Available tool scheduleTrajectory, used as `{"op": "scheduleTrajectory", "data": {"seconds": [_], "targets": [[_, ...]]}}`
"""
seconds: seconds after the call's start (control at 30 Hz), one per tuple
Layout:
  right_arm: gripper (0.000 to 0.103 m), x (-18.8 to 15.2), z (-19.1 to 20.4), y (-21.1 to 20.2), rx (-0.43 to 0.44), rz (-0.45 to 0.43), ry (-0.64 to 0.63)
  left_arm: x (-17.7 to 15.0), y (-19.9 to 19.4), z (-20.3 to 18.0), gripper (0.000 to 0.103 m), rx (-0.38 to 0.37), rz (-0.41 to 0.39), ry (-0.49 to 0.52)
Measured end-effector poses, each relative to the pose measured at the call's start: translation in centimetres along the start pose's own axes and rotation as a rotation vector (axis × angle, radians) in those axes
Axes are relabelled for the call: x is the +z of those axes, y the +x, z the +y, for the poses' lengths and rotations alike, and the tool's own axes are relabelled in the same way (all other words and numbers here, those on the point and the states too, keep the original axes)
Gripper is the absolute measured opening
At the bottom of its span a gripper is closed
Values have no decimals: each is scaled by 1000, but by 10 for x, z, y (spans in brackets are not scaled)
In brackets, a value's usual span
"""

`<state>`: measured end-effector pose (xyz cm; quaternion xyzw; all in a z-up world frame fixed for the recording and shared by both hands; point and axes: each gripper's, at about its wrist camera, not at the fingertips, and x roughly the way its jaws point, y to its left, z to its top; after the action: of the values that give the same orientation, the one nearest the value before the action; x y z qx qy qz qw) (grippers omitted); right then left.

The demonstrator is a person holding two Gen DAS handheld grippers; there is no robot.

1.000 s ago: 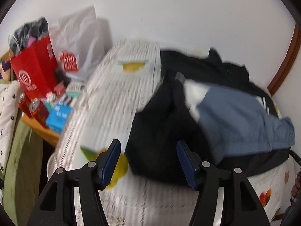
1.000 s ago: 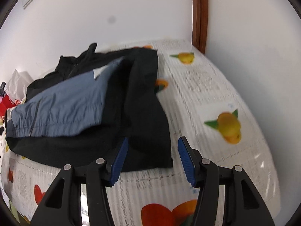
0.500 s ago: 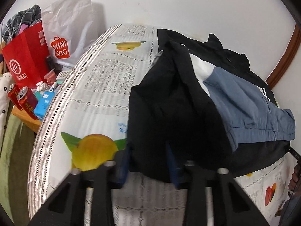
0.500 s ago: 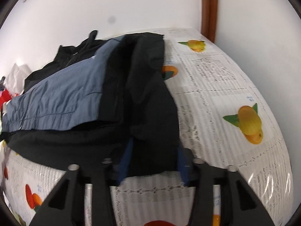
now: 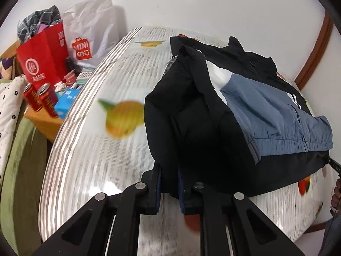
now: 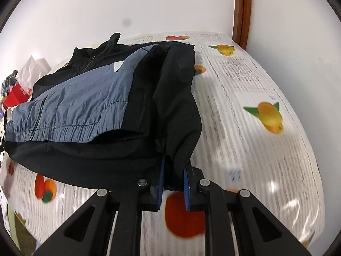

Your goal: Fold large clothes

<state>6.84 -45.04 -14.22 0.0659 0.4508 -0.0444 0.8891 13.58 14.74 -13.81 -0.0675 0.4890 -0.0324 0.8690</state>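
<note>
we see a black and blue jacket (image 5: 245,115) lying half folded on a counter (image 5: 102,162) covered with a white cloth printed with fruit and lines of text. the jacket takes up the far right part of the counter in the left wrist view, its hem reaching toward the near edge.

our left gripper (image 5: 169,184) is closing on a black corner of the jacket's hem, the cloth pinched between its blue pads near the counter's near edge. our right gripper (image 6: 173,183) is closing as well, with a hanging black fold of the jacket (image 6: 89,106) caught between its blue pads, just above a red fruit print.

beyond the counter's left edge sits a crowded lower wooden surface (image 5: 42,123): a red paper bag (image 5: 42,61) stuffed with dark checked fabric, a white shopping bag (image 5: 91,34) leaning on the wall, two red drink cans (image 5: 41,99) and a small blue carton (image 5: 67,100). these stand well apart from the jacket. a green cushion (image 5: 19,170) and a white spotted fabric (image 5: 8,100) fill the left margin.

a brown wooden door frame (image 6: 242,10) rises at the counter's far right corner. at the right rim of the left wrist view a person's hand (image 5: 336,194) shows partly, just off the counter's edge.

the counter between the jacket and its left edge holds only the printed cloth, blurred by motion.
</note>
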Motion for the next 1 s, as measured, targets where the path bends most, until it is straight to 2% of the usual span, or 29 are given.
{"op": "scheduleTrajectory", "data": {"seconds": [0.27, 0.37, 0.47, 0.57, 0.63, 0.7, 0.9, 1.0], "targets": [[17, -31, -3, -17, -25, 3, 2, -38, -22, -1, 14, 18, 0, 21], [27, -39, -4, -22, -65, 16, 10, -43, -28, -2, 18, 28, 6, 27], [30, -45, -3, -33, -109, 14, -2, -45, -35, 2, 26, 36, 9, 24], [32, -48, 0, -51, -126, -4, -17, -45, -47, 7, 33, 8, -11, 15], [44, -45, 2, -63, -126, -30, -27, -42, -58, 9, 47, -4, -42, 8], [50, -43, 8, -77, -119, -69, -32, -39, -67, 8, 52, -21, -77, 4], [52, -30, 25, -95, -29, -153, -10, -25, -77, -5, 53, -136, -128, -19], [52, -23, 34, -91, -18, -160, -13, -18, -66, -14, 53, -156, -120, -12]]}}
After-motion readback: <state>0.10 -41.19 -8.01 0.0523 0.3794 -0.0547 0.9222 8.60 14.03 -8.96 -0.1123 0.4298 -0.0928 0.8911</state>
